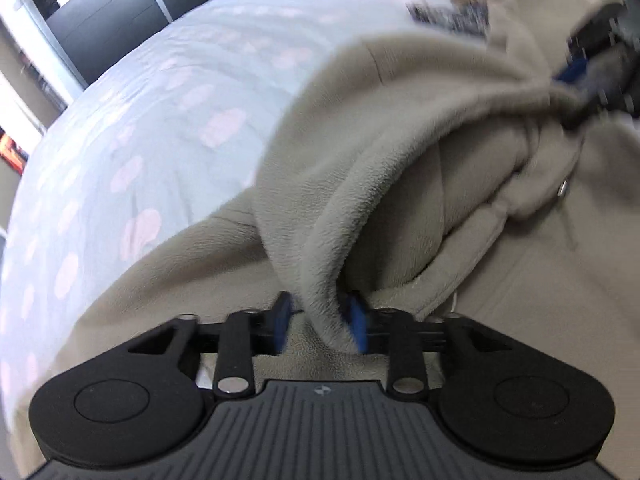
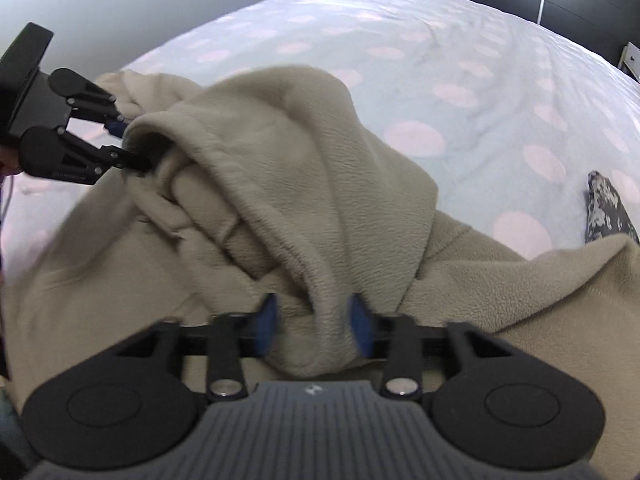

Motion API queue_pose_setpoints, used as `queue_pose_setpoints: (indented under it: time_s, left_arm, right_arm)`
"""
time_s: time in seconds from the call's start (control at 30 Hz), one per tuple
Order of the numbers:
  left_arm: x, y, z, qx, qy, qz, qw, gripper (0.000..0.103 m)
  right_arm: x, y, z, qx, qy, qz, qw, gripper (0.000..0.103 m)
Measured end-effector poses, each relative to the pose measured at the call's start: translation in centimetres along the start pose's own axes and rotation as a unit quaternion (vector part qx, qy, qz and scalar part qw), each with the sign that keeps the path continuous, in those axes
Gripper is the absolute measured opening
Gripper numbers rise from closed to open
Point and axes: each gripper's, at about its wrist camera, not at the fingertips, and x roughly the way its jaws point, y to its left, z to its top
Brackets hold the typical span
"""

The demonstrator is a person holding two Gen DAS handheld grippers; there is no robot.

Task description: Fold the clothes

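We have the beige fleece hooded sweatshirt (image 2: 320, 184) lying on the pale blue bedspread with pink dots (image 2: 460, 80), its hood drawn over the body as a first fold. Our left gripper (image 1: 320, 326) stands half spread, the hood's rim (image 1: 340, 240) hanging between its blue pads (image 1: 357, 320), brushing one but not pinched. Our right gripper (image 2: 312, 326) is likewise released, fleece slack between its fingers. We judge both let go so the hood can settle flat
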Motion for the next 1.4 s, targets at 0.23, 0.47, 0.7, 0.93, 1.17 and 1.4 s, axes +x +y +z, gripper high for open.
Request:
queue_pose_setpoints:
  time_s: [0.23,0.47,0.7,0.93,1.17,1.4]
  left_arm:
    - [-4.7,5.2,0.7,-0.134,-0.09,-0.06,0.9851,0.068]
    - [1.5,10.2,1.6,-0.286,-0.041,-0.116,0.9502,0.063]
    - [5.7,9.6,0.7,-0.286,-0.005,-0.162,0.9444,0.061]
    - [5.7,8.4,0.2,-0.278,0.005,-0.183,0.9429,0.035]
    - [0.2,7.5,2.2,-0.216,-0.031,-0.152,0.9639,0.008]
    - [-5.6,8.7,8.4,-0.16,-0.101,-0.086,0.9782,0.007]
  right_arm:
    - [-4.2,-2.5,2.0,0.064,-0.038,0.022,0.997,0.076]
    - [-1.5,-8.2,4.1,0.211,-0.033,0.044,0.976,0.076]
    - [3.7,-10.6,3.6,0.275,0.002,0.079,0.958,0.074]
    - [5.0,-9.0,3.2,0.253,0.006,0.105,0.962,0.025]
    - [-1.0,-6.8,5.5,0.166,-0.028,0.067,0.983,0.018]
    - [-7.1,-5.5,11.7,0.057,-0.08,-0.016,0.995,0.017]
